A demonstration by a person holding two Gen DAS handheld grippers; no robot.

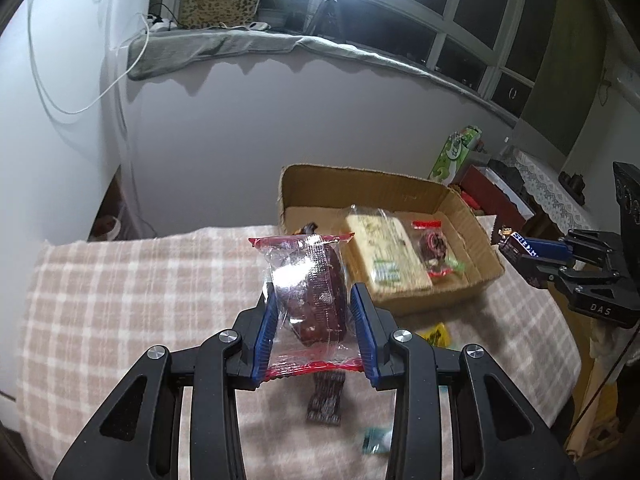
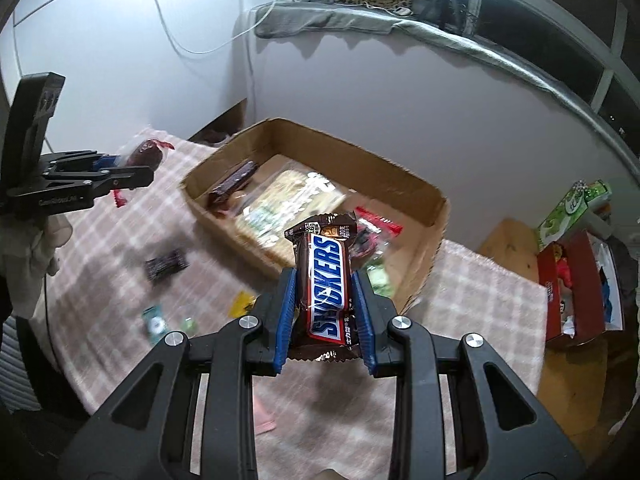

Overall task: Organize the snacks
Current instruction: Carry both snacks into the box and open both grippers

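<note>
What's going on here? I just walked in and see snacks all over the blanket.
A person is sorting snacks with a handheld gripper in each hand. The left gripper is shut on a clear-wrapped dark pastry, and the right gripper is shut on a Snickers bar. Both are held above the checked blanket near an open cardboard box that already holds a pack of crackers and other snacks. A few small wrapped pieces lie loose on the blanket.

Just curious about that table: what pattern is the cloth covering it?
A pink and white plaid cloth, clearest in the left wrist view.
</note>
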